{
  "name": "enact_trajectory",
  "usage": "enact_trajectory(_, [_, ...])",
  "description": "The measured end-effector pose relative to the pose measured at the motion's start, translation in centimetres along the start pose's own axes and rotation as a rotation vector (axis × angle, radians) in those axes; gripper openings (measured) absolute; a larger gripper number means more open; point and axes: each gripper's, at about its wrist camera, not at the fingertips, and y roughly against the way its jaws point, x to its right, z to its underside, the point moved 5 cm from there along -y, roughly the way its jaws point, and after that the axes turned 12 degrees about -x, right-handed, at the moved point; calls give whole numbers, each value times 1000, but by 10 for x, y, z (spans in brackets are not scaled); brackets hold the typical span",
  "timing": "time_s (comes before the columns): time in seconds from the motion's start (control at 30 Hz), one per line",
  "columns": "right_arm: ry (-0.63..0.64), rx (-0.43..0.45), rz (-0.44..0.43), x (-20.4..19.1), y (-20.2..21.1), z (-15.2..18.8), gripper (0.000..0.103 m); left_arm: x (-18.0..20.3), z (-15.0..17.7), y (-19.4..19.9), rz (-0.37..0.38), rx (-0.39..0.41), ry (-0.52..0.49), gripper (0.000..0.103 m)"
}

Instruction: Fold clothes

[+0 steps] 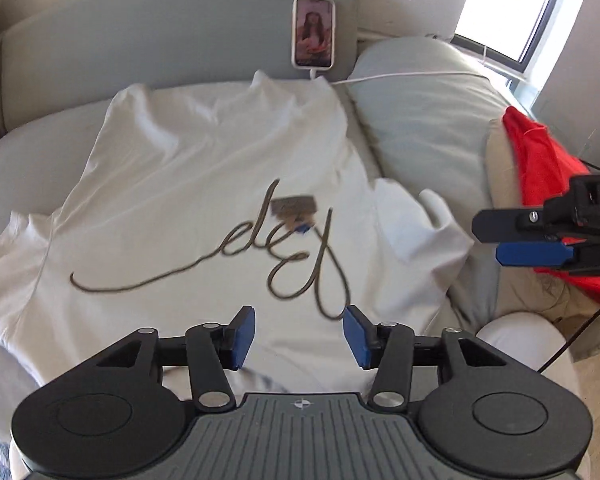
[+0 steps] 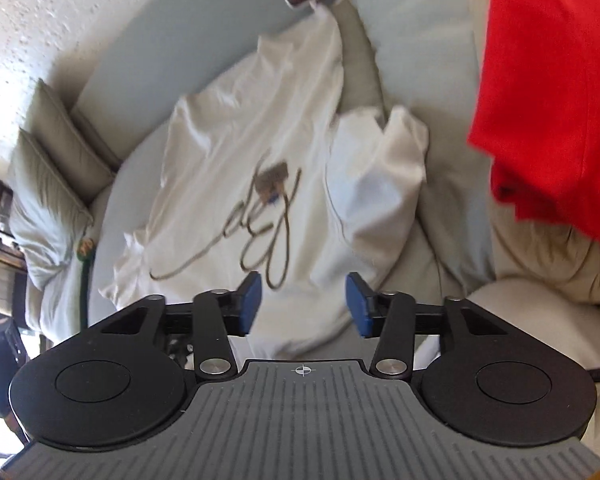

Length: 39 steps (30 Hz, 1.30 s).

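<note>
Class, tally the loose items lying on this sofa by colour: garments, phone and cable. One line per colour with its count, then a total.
White: 3 - the white T-shirt, the phone in its white case, and the charging cable.
Red: 1 - the red garment on the sofa arm.
Total: 4

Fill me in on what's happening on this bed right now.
A person with a handheld gripper in each hand is folding clothes. A white T-shirt with a brown cursive print lies spread flat on the bed, one sleeve tucked over. The left gripper hovers open above the shirt's near edge, holding nothing. The right gripper is also open and empty, off to the shirt's right near a red garment. A white phone leans against the grey headboard.
</note>
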Motion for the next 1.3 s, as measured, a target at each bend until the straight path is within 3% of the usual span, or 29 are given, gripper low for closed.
enact_trajectory(0.17, [24, 64, 17, -5, 21, -45, 56, 21, -15, -36, 22, -51, -21, 42])
enact_trajectory(0.3, [-57, 54, 48, 20, 4, -67, 54, 23, 2, -72, 70, -165, 24, 36])
enact_trajectory(0.37, [-121, 40, 54, 37, -9, -72, 51, 23, 10, -79, 58, -168, 16, 40])
enact_trajectory(0.47, [-222, 16, 40, 63, -27, -77, 43, 20, 13, -78, 66, -156, 35, 40])
enact_trajectory(0.63, [-357, 31, 101, 93, -41, -83, 7, 12, 11, -79, 108, -161, 73, 40])
enact_trajectory(0.7, [-354, 21, 148, 93, -48, -88, 6, 11, 11, -78, 114, -156, 74, 40])
enact_trajectory(0.77, [-354, 20, 184, 90, -52, -90, 7, 10, 11, -79, 122, -151, 78, 40])
enact_trajectory(0.87, [-368, 26, 179, 84, -58, -93, 18, 8, 11, -79, 137, -146, 88, 40])
enact_trajectory(0.93, [-351, 18, 153, 75, -63, -94, 43, 6, 11, -79, 151, -146, 100, 40])
enact_trajectory(0.97, [-317, 3, 138, 66, -66, -94, 46, 5, 11, -79, 158, -145, 106, 40])
enact_trajectory(1.07, [-112, -10, -23, 27, -70, -90, 46, 1, 11, -79, 173, -144, 121, 40])
enact_trajectory(1.17, [92, -2, -12, -6, -65, -82, 46, -2, 11, -79, 187, -144, 135, 40])
enact_trajectory(1.23, [90, 27, 9, -4, -58, -81, 44, -3, 11, -80, 195, -142, 142, 40])
enact_trajectory(1.3, [-38, 75, 17, 18, -51, -88, 45, -4, 12, -80, 198, -140, 142, 40])
